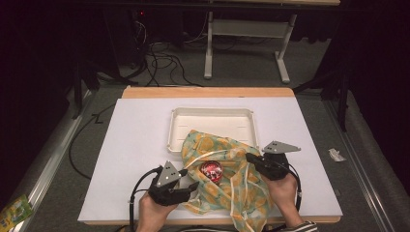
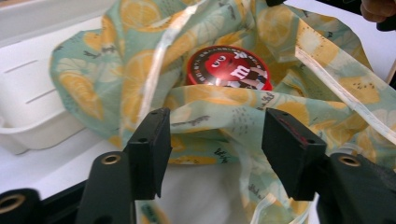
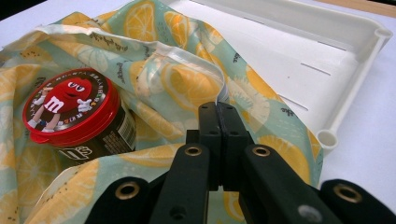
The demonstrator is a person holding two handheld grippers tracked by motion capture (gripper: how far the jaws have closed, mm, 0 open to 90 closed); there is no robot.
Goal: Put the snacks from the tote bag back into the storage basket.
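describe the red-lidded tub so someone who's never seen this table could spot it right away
On the white table, find the lemon-print cloth bag spilling out of the white tray. The tub sits in the bag's open mouth. Its round red lid with a cartoon candy figure is the only red thing there.

High view overhead, far — gripper views close, sharing red-lidded jar (image 2: 228, 66).

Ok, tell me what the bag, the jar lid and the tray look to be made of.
Bag: thin woven cloth, matte lemon print; it folds and creases softly, with stitched pale edging.
Jar lid: likely glossy red plastic, going by the sheen on its rim and the printed top.
Tray: moulded off-white plastic or pulp, matte, with rounded rim and shallow slots; hard to say which.
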